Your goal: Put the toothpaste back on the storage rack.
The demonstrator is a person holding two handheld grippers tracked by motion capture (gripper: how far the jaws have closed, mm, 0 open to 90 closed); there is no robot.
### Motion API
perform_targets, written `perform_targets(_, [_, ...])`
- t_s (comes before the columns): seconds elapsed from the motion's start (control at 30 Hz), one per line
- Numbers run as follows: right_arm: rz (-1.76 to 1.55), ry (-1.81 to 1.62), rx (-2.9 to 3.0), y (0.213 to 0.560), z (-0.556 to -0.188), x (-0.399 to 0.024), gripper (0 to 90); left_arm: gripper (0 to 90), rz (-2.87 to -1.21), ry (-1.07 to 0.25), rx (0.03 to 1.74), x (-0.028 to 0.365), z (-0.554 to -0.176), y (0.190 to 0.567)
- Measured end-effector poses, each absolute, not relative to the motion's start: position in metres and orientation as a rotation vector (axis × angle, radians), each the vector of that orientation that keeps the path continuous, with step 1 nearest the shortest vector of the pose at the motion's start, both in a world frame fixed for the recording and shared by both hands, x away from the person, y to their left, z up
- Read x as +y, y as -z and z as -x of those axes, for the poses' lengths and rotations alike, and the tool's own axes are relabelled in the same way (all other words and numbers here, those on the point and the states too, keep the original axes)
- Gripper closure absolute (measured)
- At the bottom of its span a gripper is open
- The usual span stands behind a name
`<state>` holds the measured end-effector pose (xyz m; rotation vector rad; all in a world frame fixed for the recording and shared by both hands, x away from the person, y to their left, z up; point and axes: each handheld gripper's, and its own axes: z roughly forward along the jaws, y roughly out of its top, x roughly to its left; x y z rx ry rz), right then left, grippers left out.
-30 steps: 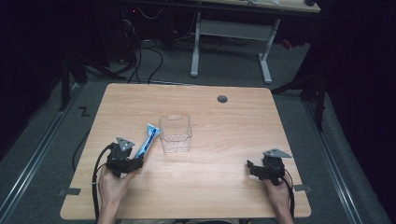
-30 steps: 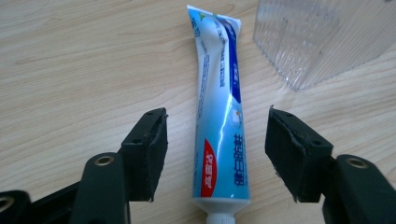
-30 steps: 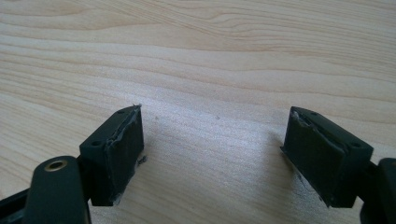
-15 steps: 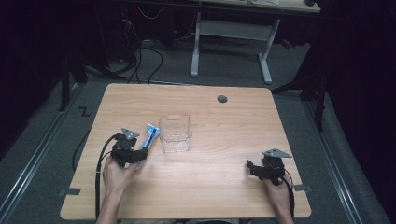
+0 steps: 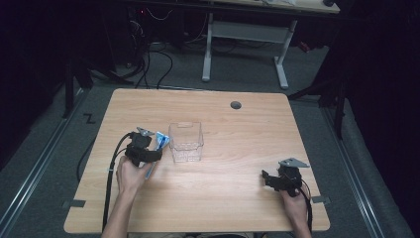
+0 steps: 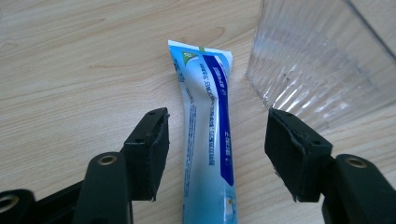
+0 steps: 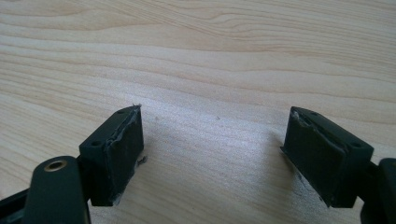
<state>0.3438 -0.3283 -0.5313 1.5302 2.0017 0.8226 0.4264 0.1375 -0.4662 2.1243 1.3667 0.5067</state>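
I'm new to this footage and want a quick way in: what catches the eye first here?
First the blue and white tube, lying flat on the wooden table between the open jaws of the left gripper, neither pad touching it. Just beside it stands a clear ribbed plastic container, near the table's middle. The right gripper sits open over bare wood at the near right.

table: light wood, dark round grommet | floor: grey, cables | white desk frame behind
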Motion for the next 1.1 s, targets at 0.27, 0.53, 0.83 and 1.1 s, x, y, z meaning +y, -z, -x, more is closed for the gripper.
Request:
perform_targets(0.27, [-1.531,-0.822,2.001,0.531,-0.344,-0.328,19.7,41.6,-2.165,-0.527,1.376,0.129,-0.437,0.47])
perform_targets(0.53, [-1.531,-0.823,2.002,0.531,-0.344,-0.328,19.8,43.0,-2.156,-0.484,1.434,0.131,-0.45,0.481])
perform_targets(0.83, [-1.53,-0.822,2.002,0.531,-0.344,-0.328,19.7,45.3,-2.173,-0.479,1.454,0.128,-0.458,0.492])
perform_targets(1.1, [-1.531,-0.823,2.001,0.531,-0.344,-0.328,19.7,49.5,-2.181,-0.459,1.485,0.13,-0.465,0.5])
